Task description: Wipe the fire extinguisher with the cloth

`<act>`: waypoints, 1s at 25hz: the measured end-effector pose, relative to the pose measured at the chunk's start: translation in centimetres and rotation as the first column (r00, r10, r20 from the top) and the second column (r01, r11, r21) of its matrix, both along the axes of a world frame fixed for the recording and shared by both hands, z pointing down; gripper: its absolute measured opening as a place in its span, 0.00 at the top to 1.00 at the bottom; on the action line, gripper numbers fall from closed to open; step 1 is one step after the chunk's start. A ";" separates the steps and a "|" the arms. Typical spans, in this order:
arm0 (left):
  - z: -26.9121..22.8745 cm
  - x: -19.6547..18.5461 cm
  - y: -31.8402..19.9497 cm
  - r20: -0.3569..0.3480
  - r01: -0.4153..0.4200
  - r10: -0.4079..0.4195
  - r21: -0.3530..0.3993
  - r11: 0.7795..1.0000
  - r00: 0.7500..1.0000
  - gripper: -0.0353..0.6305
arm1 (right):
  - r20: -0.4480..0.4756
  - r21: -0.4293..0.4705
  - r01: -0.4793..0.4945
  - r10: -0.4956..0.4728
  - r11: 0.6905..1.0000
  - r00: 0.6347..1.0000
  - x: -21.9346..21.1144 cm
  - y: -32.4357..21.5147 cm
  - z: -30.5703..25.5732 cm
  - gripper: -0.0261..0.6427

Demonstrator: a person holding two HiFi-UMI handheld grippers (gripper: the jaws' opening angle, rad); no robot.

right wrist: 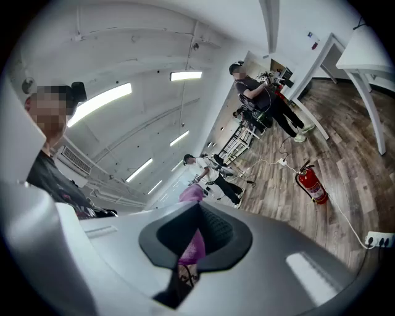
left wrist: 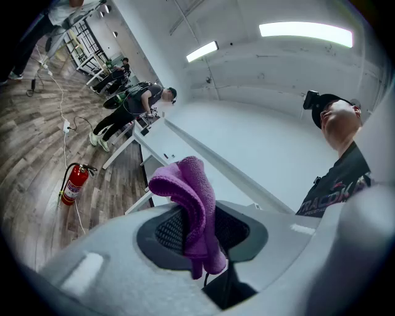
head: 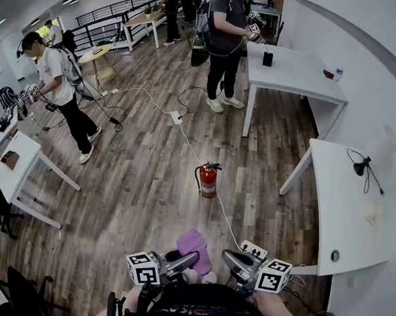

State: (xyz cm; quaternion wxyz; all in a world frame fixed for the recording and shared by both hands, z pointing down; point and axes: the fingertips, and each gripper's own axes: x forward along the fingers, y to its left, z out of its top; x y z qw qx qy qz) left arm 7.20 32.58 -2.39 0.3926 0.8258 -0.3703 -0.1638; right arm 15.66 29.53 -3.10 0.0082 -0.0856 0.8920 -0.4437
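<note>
Pinching the purple cloth (head: 194, 246), left tool (head: 189, 259) sits beside right tool (head: 228, 257), pressed together; extinguisher (head: 208, 181) stands apart.

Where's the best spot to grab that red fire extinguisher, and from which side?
Probably the black handle on top of the fire extinguisher, coming from above. It stands upright, its round red body looks too wide for a claw, and the handle is thin and sticks out sideways.

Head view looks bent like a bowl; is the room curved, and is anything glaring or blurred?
No, lens distortion: head view bows the white table edges and washes out at right; left gripper view has glare from the ceiling light strip, purple fleecy cloth sharp; right gripper view darkens at corners.
</note>
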 end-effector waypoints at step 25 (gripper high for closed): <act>-2.5 -1.4 -1.5 0.047 0.021 -0.021 0.002 1.000 0.999 0.80 | 0.089 -0.011 -0.025 0.026 1.000 0.996 -0.3 -1.8 -2.4 0.96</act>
